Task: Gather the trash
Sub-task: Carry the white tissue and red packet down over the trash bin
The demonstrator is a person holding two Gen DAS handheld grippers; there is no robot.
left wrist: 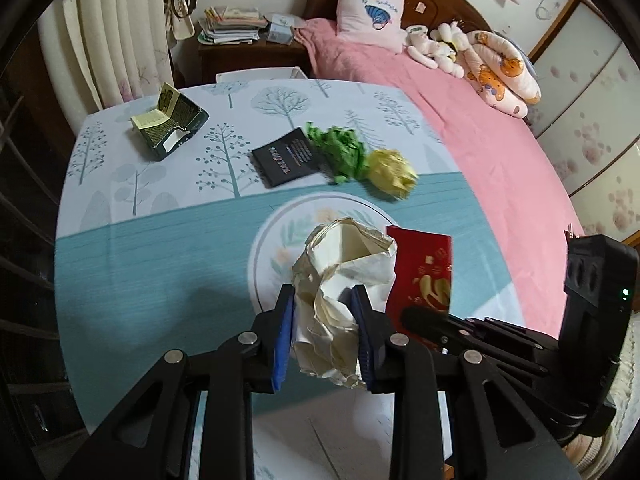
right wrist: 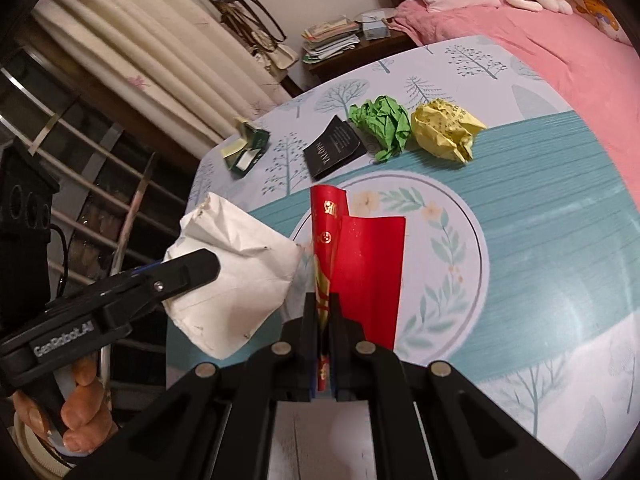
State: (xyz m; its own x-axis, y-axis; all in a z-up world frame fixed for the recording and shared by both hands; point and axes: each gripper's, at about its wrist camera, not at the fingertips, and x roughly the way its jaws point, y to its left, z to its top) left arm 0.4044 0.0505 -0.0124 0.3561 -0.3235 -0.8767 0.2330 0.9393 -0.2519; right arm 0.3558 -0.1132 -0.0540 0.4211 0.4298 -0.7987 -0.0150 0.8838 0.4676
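Mid-collection: crumpled white paper bag [left wrist: 340, 292] is pinched by left gripper [left wrist: 325, 300], red gold-printed envelope [right wrist: 356, 264] clamped in nearly shut right gripper [right wrist: 323, 312]; envelope judged next to be dropped into the bag beside it.

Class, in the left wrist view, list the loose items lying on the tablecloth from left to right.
Green box → black card → green paper ball → yellow paper ball.
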